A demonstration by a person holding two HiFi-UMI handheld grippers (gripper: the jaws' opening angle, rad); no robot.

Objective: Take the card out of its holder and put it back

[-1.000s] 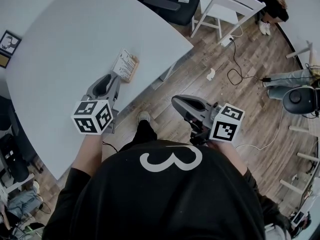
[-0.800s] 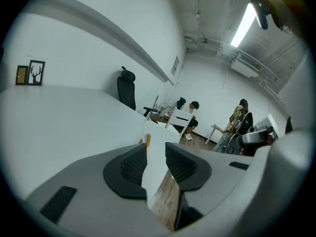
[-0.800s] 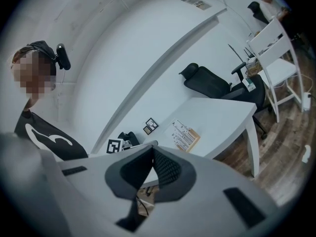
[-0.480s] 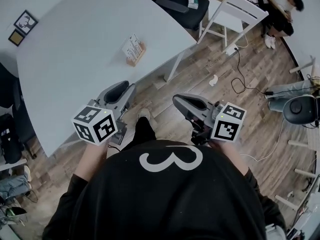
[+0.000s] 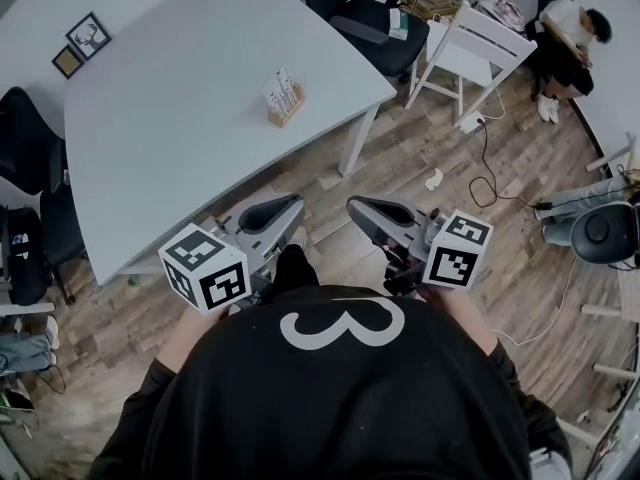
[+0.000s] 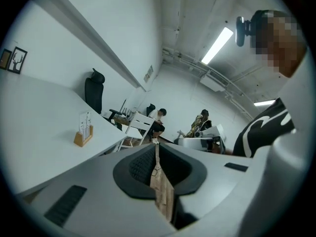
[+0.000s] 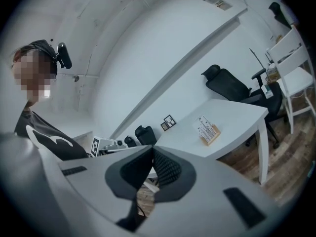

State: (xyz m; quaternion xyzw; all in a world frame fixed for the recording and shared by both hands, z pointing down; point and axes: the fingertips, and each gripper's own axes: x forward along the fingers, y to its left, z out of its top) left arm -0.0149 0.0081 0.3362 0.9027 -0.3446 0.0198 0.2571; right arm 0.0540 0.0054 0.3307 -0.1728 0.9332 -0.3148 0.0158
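- Your left gripper (image 5: pixel 290 205) is clenched: in the left gripper view its jaws meet at the tips, with nothing between them and only a sliver of wooden floor (image 5: pixel 400 168) showing through the gap behind.
- Your right gripper (image 5: pixel 356 206) is clenched too. In the right gripper view its ribbed pads (image 7: pixel 165 168) come together at the tip and hold nothing.
- You hold both grippers close to your body, side by side and near each other, over the floor and short of the table's near edge. Neither touches the white table (image 5: pixel 180 128).
- The wooden card holder (image 5: pixel 286 109) stands on the table well ahead of your left gripper, and ahead and to the left of your right gripper, close to the table corner on that side.
- The card (image 5: pixel 279 88) sits upright in the holder, well apart from both grippers.
- In the left gripper view the holder (image 6: pixel 82 138) and its card (image 6: pixel 85 121) show left of the closed jaws. In the right gripper view the holder (image 7: pixel 212 134) and card (image 7: pixel 204 124) show up and to the right of them.
- Far beyond your left gripper, at the table's far left corner, lie two small picture frames (image 5: pixel 88 36).
- Beyond the holder stands a black office chair (image 5: pixel 375 18), with a white chair (image 5: pixel 470 38) ahead of your right gripper.
- Another person (image 5: pixel 565 28) sits far ahead and to the right of your right gripper.
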